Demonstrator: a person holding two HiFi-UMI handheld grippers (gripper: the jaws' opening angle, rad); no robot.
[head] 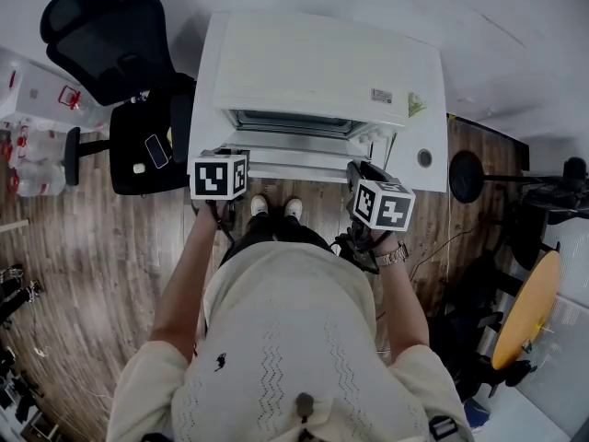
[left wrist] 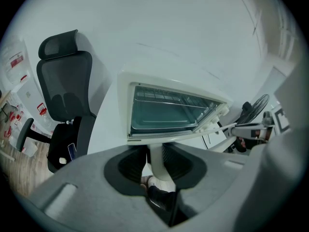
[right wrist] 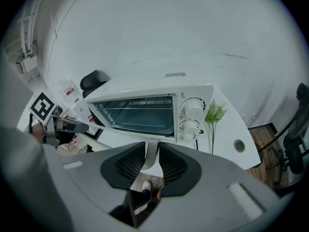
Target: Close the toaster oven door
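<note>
White toaster oven (head: 313, 63) is sitting on the white table (right wrist: 229, 124) right in front of us, its glass door (head: 294, 159) lying open toward us. We are clamping the left gripper (left wrist: 155, 153) on the door's white handle (left wrist: 159, 170) near its left end and the right gripper (right wrist: 151, 151) near its right end, both pairs of jaws pressing on it. Off to our left, a black office chair (head: 101, 35) is standing beside the table.

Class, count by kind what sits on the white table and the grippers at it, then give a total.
Toaster oven: 1
Green plant sprig: 1
Grippers: 2 (left gripper, right gripper, each shut on the door handle)
Total: 4
</note>
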